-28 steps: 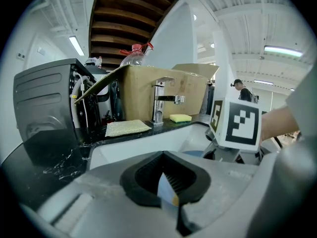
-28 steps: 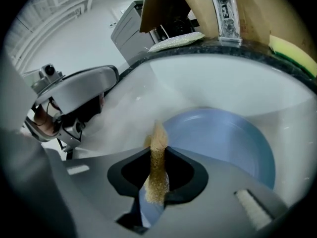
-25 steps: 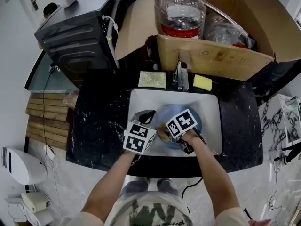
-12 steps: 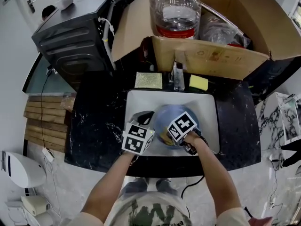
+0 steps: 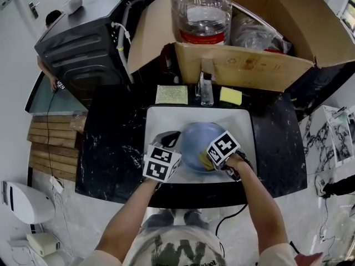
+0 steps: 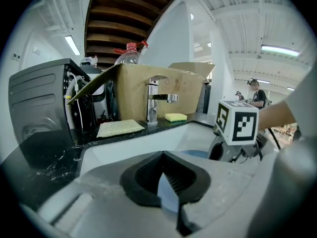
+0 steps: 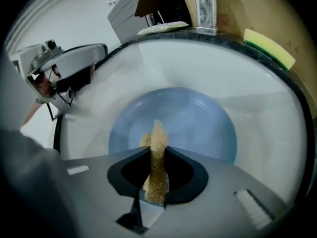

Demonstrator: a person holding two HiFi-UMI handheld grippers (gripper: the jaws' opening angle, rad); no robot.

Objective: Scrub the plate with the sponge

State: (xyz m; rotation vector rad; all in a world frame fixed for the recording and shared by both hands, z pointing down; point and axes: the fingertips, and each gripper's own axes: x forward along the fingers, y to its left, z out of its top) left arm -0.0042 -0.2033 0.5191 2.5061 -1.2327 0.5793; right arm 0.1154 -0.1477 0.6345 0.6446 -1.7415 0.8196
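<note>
Pinched a thin tan sponge upright in the right gripper, jaws closed tight on its lower part, free tip poking forward over the plate. Clamped the left gripper on the plate's left rim, a blue sliver of it caught between the ribbed pads. Found the plate lying flat in the white sink, roughly centred, sponge tip at its near edge, touching or just above the surface; could not tell which.

Judged the scrub to be under way. Called for pressing the sponge tip onto the blue surface and sweeping in overlapping circles from rim to middle, wrist tilted enough to bring sponge rather than jaw plastic against the plate. Needed a steady left clamp against sliding or spinning on the slick sink floor. Risked folding the sponge over under too hard a push, with so little of it past the jaws. Worth working round toward the clamped rim last, without knocking one gripper into the other.

Left lying on the counter behind: a yellow sponge and a green pad, either side of the tap.
</note>
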